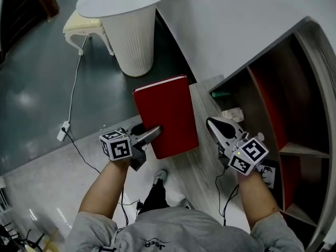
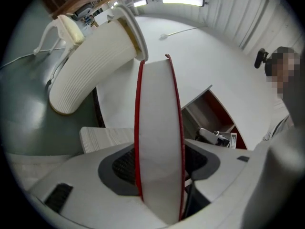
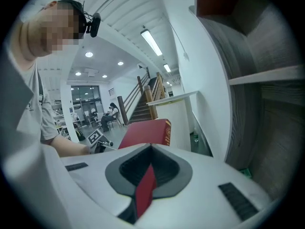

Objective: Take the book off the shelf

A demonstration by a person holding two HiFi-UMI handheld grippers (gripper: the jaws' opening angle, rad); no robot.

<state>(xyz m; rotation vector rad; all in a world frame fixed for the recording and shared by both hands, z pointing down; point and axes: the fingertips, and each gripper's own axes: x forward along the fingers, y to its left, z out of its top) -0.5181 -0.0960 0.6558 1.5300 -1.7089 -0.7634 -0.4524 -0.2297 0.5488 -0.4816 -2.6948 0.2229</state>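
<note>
Red book [image 1: 165, 114], lengthwise away from person [image 1: 178, 234], in left gripper [image 1: 154, 134] pinch; right gripper [image 1: 211, 124] closed.

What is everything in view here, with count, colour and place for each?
book: one, red, outside the shelf unit, centre
shelf unit: one, grey wood with red panels, right
pedestal table: one, white and ribbed, top centre
stool: one, cream, top left
cable: one, white, on the dark floor, left
left gripper: one, shut on the book's near edge
right gripper: one, jaws together, holding nothing, in front of the shelf unit
forearms: two, bottom
</note>
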